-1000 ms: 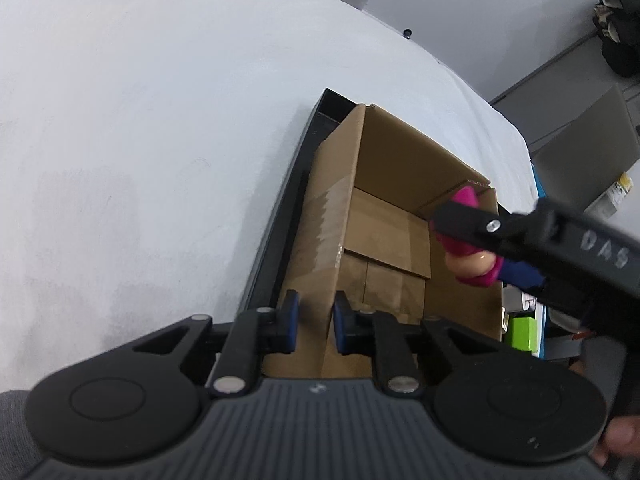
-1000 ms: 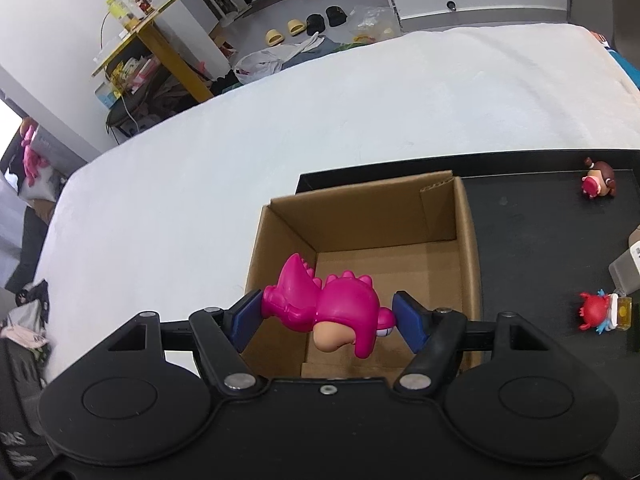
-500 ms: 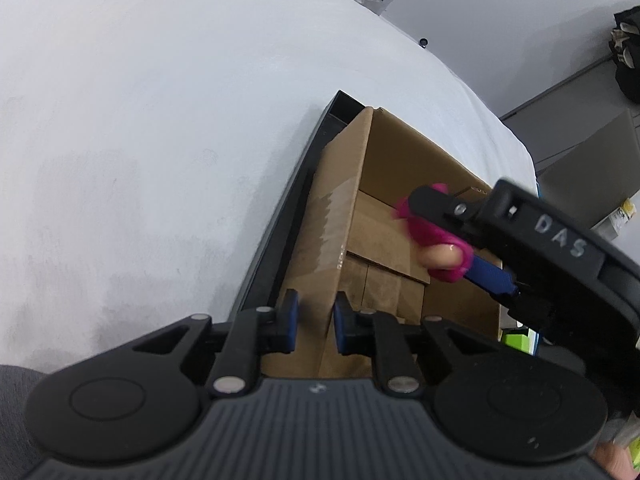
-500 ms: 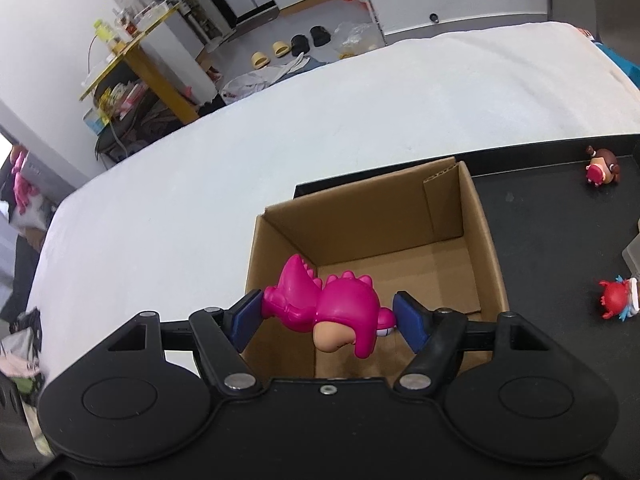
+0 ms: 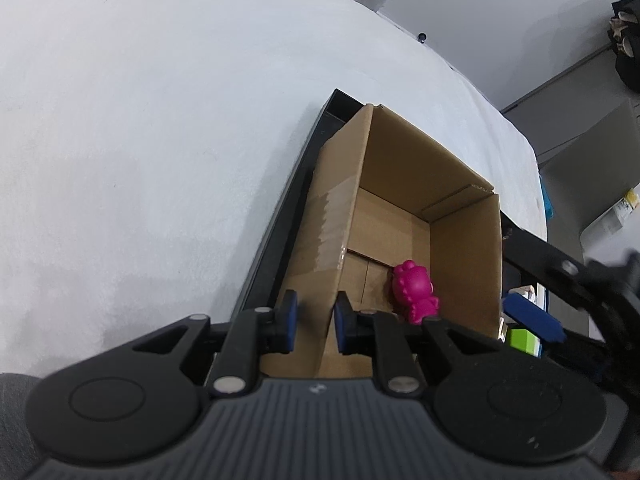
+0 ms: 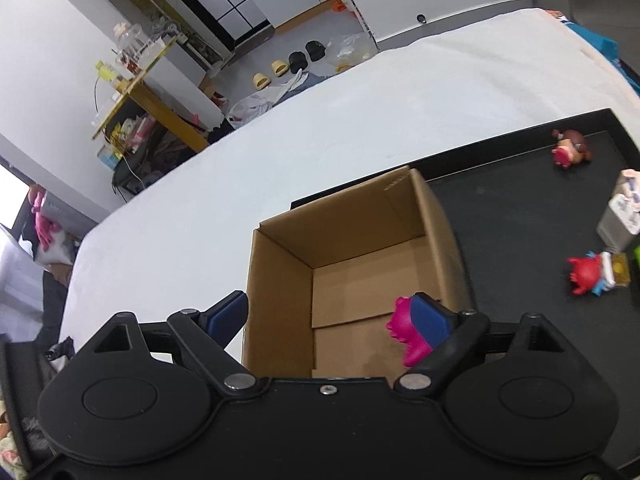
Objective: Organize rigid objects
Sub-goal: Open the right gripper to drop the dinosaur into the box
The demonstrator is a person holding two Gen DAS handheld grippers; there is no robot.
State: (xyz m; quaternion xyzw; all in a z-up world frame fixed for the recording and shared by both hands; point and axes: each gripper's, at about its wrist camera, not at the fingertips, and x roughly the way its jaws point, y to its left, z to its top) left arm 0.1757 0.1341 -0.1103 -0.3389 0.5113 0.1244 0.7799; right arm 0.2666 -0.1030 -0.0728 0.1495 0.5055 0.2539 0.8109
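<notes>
An open cardboard box (image 5: 400,184) stands on the black tray (image 5: 280,232). My left gripper (image 5: 313,322) is shut on the box's near-left wall. A pink dinosaur toy (image 5: 414,292) lies on the box floor, by its right wall. In the right wrist view the box (image 6: 360,256) is below my right gripper (image 6: 332,312), which is open and empty above it; the pink toy (image 6: 406,332) shows beside the right finger. The right gripper also shows at the right edge of the left wrist view (image 5: 560,292).
On the black tray (image 6: 520,216) right of the box lie a red figure (image 6: 592,274), a brown and pink figure (image 6: 568,148), a grey block (image 6: 620,216) and a green block (image 5: 524,340). White cloth (image 5: 140,140) covers the table. Furniture and clutter stand beyond the table.
My right gripper opened and let go of the pink dinosaur, which dropped to the box floor. The right gripper drew back to the right. My left gripper kept its hold on the box wall.
</notes>
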